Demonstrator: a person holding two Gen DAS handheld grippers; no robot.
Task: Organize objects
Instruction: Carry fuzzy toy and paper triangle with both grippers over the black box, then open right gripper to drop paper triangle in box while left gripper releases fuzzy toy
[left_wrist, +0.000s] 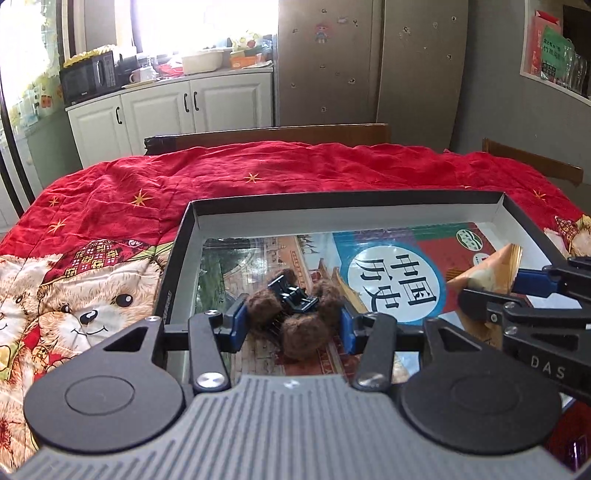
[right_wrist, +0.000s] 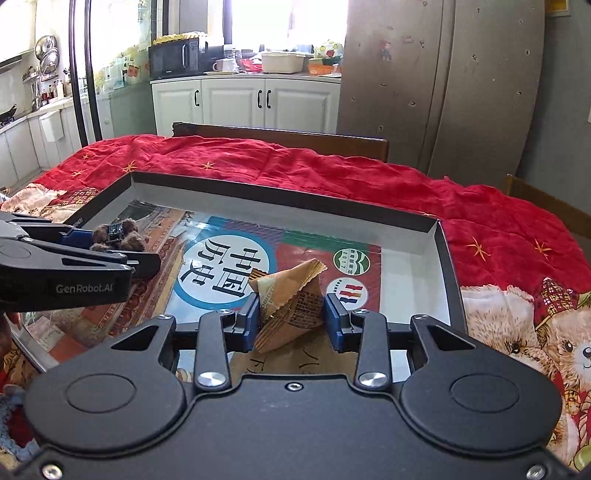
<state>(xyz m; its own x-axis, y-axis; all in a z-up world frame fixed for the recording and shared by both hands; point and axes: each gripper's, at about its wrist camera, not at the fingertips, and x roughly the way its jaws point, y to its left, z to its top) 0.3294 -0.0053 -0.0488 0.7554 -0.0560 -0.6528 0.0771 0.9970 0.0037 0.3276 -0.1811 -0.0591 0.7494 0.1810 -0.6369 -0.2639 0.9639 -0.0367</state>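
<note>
furry brown hair clip (left_wrist: 295, 314), tan snack packet (right_wrist: 291, 306)

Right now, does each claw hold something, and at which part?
Left claw: the furry brown hair clip, pinched at its two sides. Right claw: the orange snack packet, squeezed across its lower middle, above the box.

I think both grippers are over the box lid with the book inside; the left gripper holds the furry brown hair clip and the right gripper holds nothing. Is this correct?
Not quite. The right gripper is not empty: it is shut on a brown snack packet, as the right wrist view shows. The rest stands: the left gripper holds the furry brown hair clip, both over the box lid with the book.
</note>
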